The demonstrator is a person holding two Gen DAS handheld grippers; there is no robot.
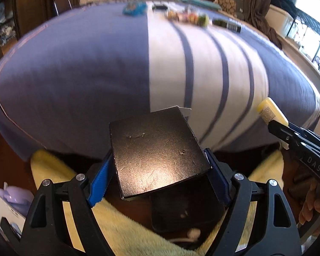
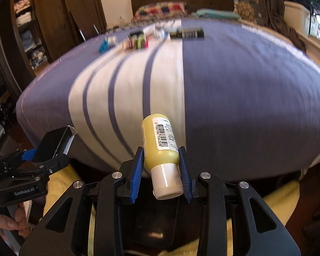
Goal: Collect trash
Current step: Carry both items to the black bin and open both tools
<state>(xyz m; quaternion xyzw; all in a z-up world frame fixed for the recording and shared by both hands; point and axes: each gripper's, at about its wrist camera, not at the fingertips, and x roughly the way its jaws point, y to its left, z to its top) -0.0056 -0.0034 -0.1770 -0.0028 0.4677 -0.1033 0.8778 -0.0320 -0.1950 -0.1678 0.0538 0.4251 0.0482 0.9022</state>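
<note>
At the foot of a bed with a purple-and-white striped cover [image 1: 117,64], a person's two handheld grippers each carry a piece of trash above a dark bin [image 1: 181,211] that sits on a pale yellow rug [image 1: 121,230]. The left gripper [image 1: 157,170], jaws spread wide, clamps a black box [image 1: 157,151] between its blue pads, one flap standing open at the box's 12 o'clock end. The right gripper [image 2: 161,168], jaws drawn in narrow, pinches a yellow bottle [image 2: 160,143] near its white cap [image 2: 166,183], the cap pointing toward 6 o'clock and a barcode label facing up. What the bin holds cannot be told. The left wrist view alone shows a lilac object [image 1: 12,196] at 8 o'clock and the bottle's base at 3 o'clock; the right wrist view alone shows wardrobe shelves [image 2: 25,21] at 10 o'clock. More small items [image 2: 136,40] lie blurred at 12 o'clock, well apart from both grippers.
</note>
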